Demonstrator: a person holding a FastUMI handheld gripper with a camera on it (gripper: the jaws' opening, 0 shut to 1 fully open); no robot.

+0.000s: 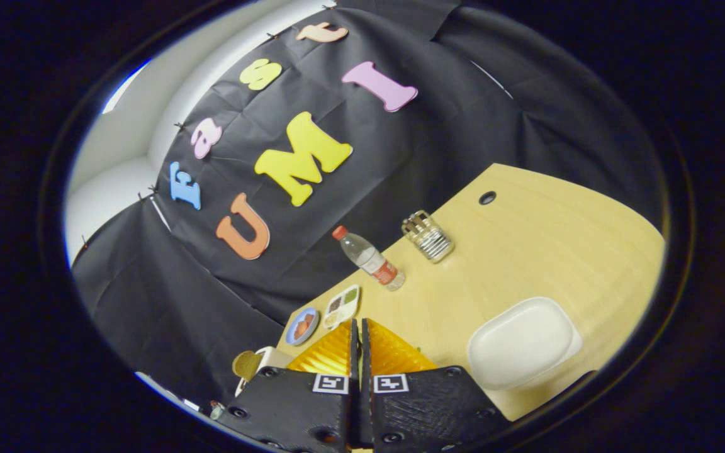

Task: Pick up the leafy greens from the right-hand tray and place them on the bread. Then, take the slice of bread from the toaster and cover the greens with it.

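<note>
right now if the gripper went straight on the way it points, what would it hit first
Probably the divided tray just ahead of the gripper, whose jaws are shut with nothing between them. A blue plate sits beside that tray. Depth is hard to judge here, so the gripper might pass above both toward the black wall.

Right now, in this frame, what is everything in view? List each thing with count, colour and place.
Table: one, light wood, with a small dark hole near its far edge.
Plate: one, white, empty, just ahead of the fingers to one side.
Water bottle: one, clear with red cap, beyond the fingers.
Metal rack: one, silvery wire, beside the bottle, further back.
Divided tray: one, white, with small portions of food, past the fingertips.
Round dish: one, blue rim, orange food, next to the tray.
Toaster: one, white, bread slice in it, beside the fingers.
Gripper: one, orange fingers closed together, holding nothing.
</note>
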